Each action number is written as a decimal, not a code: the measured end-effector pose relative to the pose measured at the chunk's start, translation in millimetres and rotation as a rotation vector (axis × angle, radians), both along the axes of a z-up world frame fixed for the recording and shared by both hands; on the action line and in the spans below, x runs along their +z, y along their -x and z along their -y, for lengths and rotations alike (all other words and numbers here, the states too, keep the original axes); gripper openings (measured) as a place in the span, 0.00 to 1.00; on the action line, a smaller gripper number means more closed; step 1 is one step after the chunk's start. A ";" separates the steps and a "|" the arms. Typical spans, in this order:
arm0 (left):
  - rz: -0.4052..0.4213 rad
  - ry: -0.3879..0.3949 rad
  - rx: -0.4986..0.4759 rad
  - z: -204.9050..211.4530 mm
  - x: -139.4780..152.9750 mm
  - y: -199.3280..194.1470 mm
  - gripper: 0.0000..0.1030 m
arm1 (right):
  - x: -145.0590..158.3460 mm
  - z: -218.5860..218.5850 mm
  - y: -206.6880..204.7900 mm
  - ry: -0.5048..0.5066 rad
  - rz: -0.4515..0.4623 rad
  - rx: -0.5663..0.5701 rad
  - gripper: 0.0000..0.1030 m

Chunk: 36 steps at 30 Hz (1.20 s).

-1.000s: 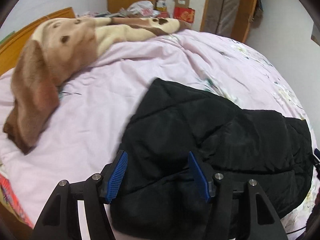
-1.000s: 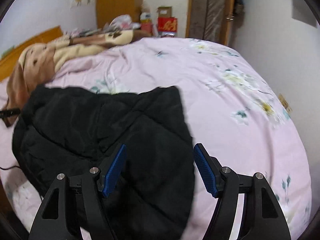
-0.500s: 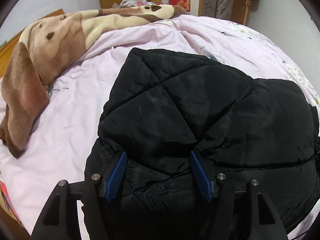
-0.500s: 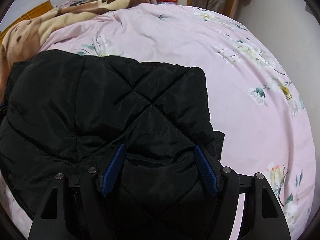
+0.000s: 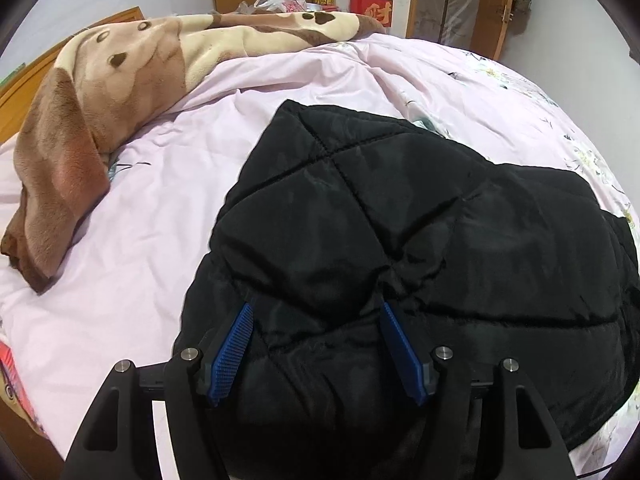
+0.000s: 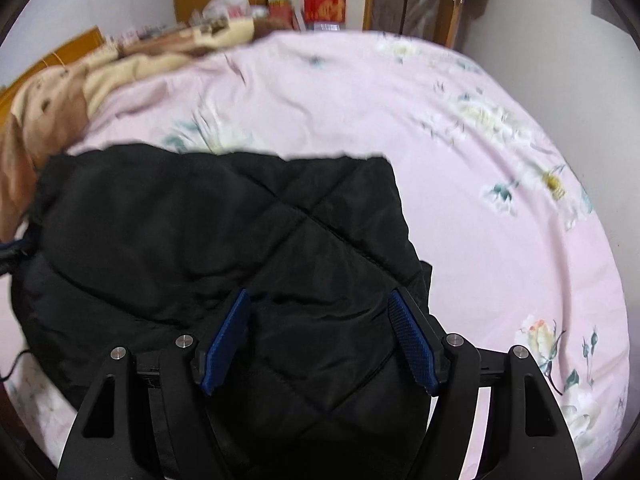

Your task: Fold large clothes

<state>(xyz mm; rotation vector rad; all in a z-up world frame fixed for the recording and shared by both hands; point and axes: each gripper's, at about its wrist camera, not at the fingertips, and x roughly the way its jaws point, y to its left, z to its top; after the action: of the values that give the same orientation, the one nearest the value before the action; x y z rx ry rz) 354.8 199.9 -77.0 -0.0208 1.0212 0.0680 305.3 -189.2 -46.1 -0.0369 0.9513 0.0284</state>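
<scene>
A black quilted jacket (image 5: 400,240) lies folded on the pink floral bedspread (image 5: 152,208). It also shows in the right wrist view (image 6: 208,240). My left gripper (image 5: 316,312) is open, its blue pads on either side of a bulge of the jacket's near left part. My right gripper (image 6: 320,300) is open too, its jaws straddling the jacket's near right part. Whether the pads touch the fabric is unclear. The jacket's near edge is hidden under both grippers.
A brown and cream plush blanket (image 5: 100,112) lies bunched along the far left of the bed, also in the right wrist view (image 6: 48,112). A wooden headboard (image 5: 24,96) is at the left. Boxes and bags (image 5: 360,0) stand beyond the bed by wardrobes.
Both grippers moved down and forward over the jacket a second ago, then drew back slightly. The jaws stayed open throughout. The right view is blurred by motion now.
</scene>
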 end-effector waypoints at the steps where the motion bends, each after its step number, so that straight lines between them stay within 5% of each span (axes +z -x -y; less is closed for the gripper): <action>1: 0.012 -0.004 0.005 -0.1 4.9 5.5 0.65 | 7.7 -2.5 7.6 -0.008 0.023 0.008 0.69; 7: 0.089 -0.013 0.018 7.8 42.9 48.1 0.65 | 45.2 -23.2 56.3 0.000 0.136 0.051 0.70; 15: 0.092 -0.019 -0.004 40.5 69.0 113.7 0.65 | 60.0 -42.3 107.3 -0.048 0.122 0.019 0.70; 36: 0.180 0.012 -0.027 127.3 108.8 258.5 0.73 | 103.3 -55.7 227.3 0.024 0.224 -0.041 0.70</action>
<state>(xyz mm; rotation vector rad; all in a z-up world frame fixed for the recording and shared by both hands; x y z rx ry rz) 96.3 72.6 31.8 -0.0238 0.8416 0.0341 77.9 -133.5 57.2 -0.0417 0.7280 -0.0251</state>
